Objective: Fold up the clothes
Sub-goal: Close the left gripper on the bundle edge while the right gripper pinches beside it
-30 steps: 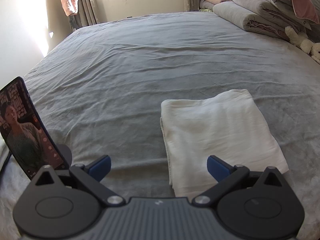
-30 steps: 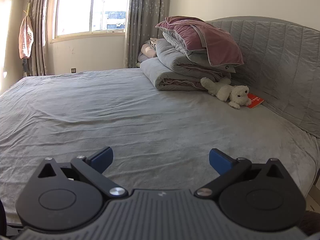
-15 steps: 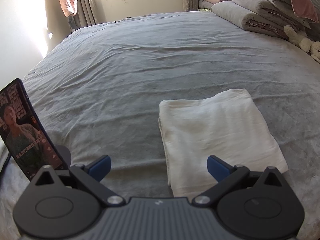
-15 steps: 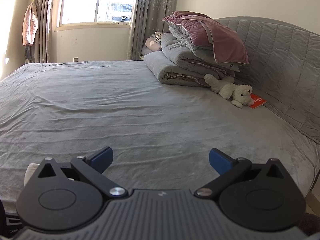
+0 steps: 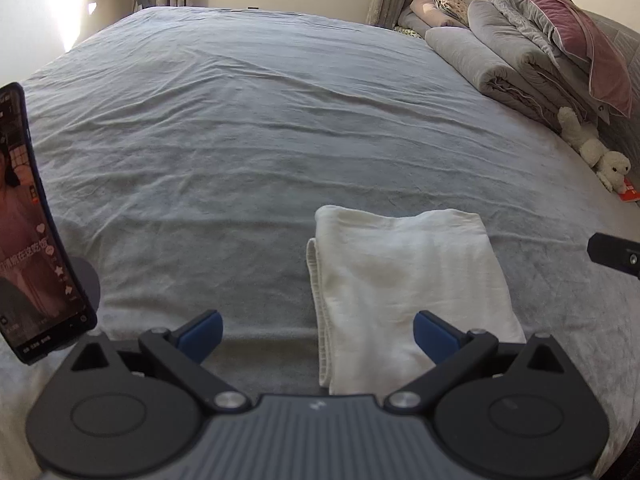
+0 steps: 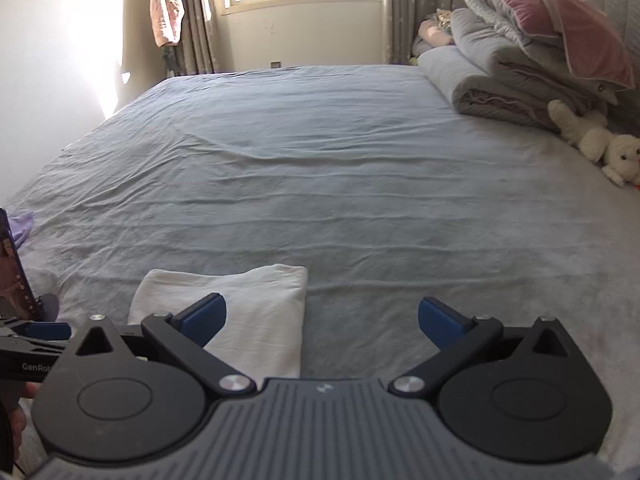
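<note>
A cream-white folded garment (image 5: 404,280) lies flat on the grey bedsheet (image 5: 280,128), near the bed's front edge. My left gripper (image 5: 318,334) hovers open just in front of it, its blue pads spread over the garment's near left part, holding nothing. In the right wrist view the same folded garment (image 6: 240,312) sits low and left, and my right gripper (image 6: 322,320) is open and empty, with its left pad over the cloth's near edge. The right gripper's tip (image 5: 614,254) shows at the right edge of the left wrist view.
A phone (image 5: 28,248) on a stand plays video at the front left. Folded quilts and a purple-pink pillow (image 6: 540,24) are stacked at the headboard, with a white plush toy (image 6: 596,140) beside them. A window and curtains stand behind the bed.
Both views have swung: the right gripper turned left so the folded garment now shows in its view, and the left gripper turned slightly right. The garment has not moved.
</note>
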### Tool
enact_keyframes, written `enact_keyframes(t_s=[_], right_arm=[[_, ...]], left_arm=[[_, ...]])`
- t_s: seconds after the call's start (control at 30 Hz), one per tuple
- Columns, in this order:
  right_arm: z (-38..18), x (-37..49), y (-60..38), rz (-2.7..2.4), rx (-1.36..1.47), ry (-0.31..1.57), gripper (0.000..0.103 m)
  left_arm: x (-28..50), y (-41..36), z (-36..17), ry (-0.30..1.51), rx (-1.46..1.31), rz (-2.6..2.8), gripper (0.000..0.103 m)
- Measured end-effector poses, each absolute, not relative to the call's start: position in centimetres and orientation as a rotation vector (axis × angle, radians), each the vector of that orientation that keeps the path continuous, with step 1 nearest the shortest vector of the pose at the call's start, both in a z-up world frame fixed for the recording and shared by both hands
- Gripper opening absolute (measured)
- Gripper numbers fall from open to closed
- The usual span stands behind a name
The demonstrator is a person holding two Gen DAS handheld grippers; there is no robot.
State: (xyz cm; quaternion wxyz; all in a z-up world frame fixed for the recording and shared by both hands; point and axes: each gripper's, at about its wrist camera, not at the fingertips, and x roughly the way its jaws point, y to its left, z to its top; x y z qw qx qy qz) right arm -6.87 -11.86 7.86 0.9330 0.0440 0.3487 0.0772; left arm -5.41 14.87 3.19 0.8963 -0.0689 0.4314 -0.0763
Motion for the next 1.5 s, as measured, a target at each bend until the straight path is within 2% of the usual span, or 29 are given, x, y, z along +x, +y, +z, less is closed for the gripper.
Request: enact_keyframes(t_s=[0.13,0.17,0.23,0.3,0.7,0.8,0.87,0.97,1.0,1.03,1.27,1.5], right_arm=[[5.3,-4.3,-13.6,0.335,0.292,0.812,0.102],[4.8,-3.7,-13.9,0.359,0.33,0.832,0.1],[3.5,-2.4,-14.7,0.4,0.411,0.87,0.089],[2.3,-1.1,-15.3,0.429,0.483,0.904,0.083],[-1.1,1.5,-16.4,0.548,0.656,0.979,0.062],[-1.6,1.6,-16.3,0.564,0.675,0.979,0.059],[-1.9,1.6,-16.3,0.559,0.676,0.978,0.053],[-2.4,1.7,-16.5,0.544,0.701,0.969,0.042],[-2.5,1.7,-16.5,0.535,0.705,0.968,0.029],[-2.6,1.6,-16.4,0.524,0.705,0.97,0.021],[0.8,-1.1,-17.1,0.498,0.659,0.82,0.019],[5.6,-3.7,-21.0,0.399,0.508,0.675,0.019]], left_arm=[[-3.7,16.0,1.8,0.931,-0.258,-0.212,0.085],[-3.3,16.3,1.4,0.941,-0.289,-0.227,0.083],[-2.4,16.8,0.7,0.954,-0.352,-0.251,0.071],[-1.7,17.2,-0.1,0.955,-0.408,-0.265,0.065],[-0.8,19.9,-3.2,0.934,-0.719,-0.335,0.036],[-0.8,19.3,-3.5,0.915,-0.724,-0.327,0.035],[-0.8,18.9,-3.7,0.903,-0.728,-0.321,0.032],[-0.8,18.2,-4.0,0.884,-0.732,-0.313,0.021],[-0.8,18.0,-4.1,0.877,-0.734,-0.311,0.019],[-0.7,17.8,-4.2,0.871,-0.736,-0.308,0.017],[-1.9,15.4,-0.8,0.756,-0.674,-0.275,0.015],[0.4,8.4,2.9,0.692,-0.557,-0.384,0.015]])
